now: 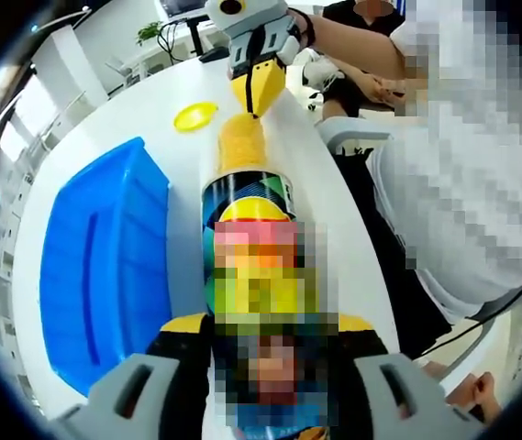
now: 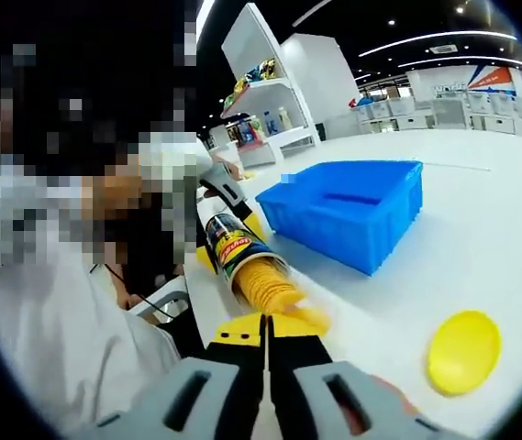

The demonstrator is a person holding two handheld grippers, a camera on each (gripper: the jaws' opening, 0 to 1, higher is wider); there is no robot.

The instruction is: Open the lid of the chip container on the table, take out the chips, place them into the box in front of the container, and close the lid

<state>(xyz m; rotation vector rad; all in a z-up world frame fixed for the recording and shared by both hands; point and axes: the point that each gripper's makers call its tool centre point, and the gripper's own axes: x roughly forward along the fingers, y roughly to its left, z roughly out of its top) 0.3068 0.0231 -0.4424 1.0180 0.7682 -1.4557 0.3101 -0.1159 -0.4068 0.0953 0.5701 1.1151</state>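
Observation:
The chip can (image 1: 247, 188) lies on its side on the white table (image 1: 150, 101), and my left gripper (image 1: 270, 323) is shut around its body. A stack of yellow chips (image 1: 240, 142) sticks out of the can's open mouth. My right gripper (image 1: 259, 84) is shut on the far end of that stack. In the right gripper view its jaws (image 2: 267, 335) are pressed together at the chips (image 2: 270, 286), with the can (image 2: 233, 243) behind them. The yellow lid (image 1: 194, 116) lies loose on the table. The blue box (image 1: 105, 266) stands beside the can.
A person in a white shirt (image 1: 462, 183) sits close to the table edge on the can's side. In the right gripper view the lid (image 2: 463, 351) lies near the jaws, the blue box (image 2: 352, 211) stands beyond, and shelves (image 2: 270, 92) rise behind the table.

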